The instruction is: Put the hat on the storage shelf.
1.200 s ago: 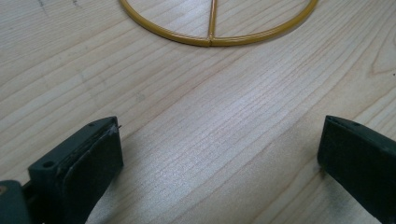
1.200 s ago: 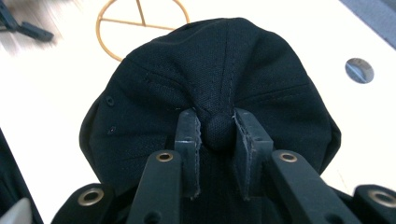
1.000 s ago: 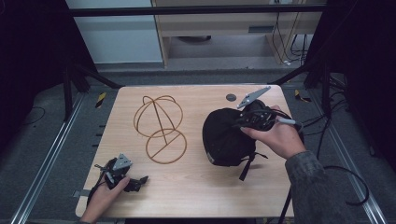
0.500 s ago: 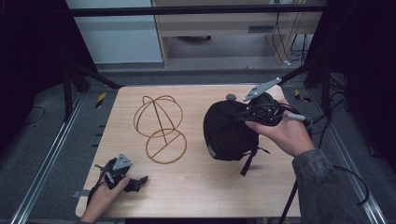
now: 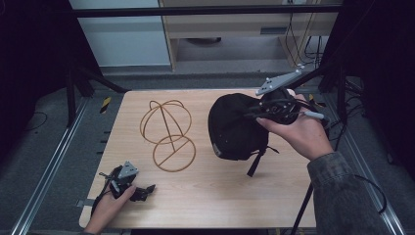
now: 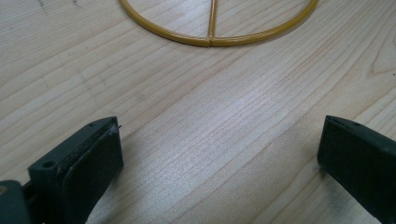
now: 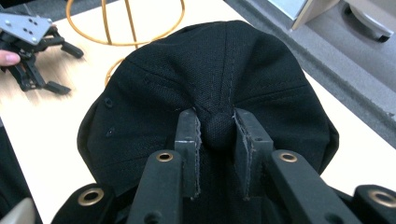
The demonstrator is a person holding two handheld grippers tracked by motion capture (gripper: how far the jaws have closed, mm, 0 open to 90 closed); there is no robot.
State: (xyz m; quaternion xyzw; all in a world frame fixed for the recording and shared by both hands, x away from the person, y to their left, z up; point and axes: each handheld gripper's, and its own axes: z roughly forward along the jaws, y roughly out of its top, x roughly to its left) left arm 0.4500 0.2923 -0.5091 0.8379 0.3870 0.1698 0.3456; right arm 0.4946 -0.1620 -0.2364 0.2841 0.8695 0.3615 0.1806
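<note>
Carrying is the step in hand, by my reading: a black cap is held off the table and looks bound for the wire stand.

At the lower left of the high view, the left gripper [image 5: 133,188] rests on the wooden table [image 5: 205,196] under the person's left hand [image 5: 105,211]; in the left gripper view its jaws stand wide apart over bare wood, with nothing between them, and the stand's base ring curves across the top of that frame.

Centre-left in the high view stands the gold wire hat stand [image 5: 166,133], a dome of hoops above a flat ring, with nothing on it.

Right of centre hangs the black cap [image 5: 234,126], its strap dangling below. The right gripper [image 5: 255,113] holds it; in the right gripper view the jaws are clamped on the crown's top button [image 7: 218,127].

Next, I judge, the cap must travel left, opening downward, and settle over the dome before the jaws let go.
</note>
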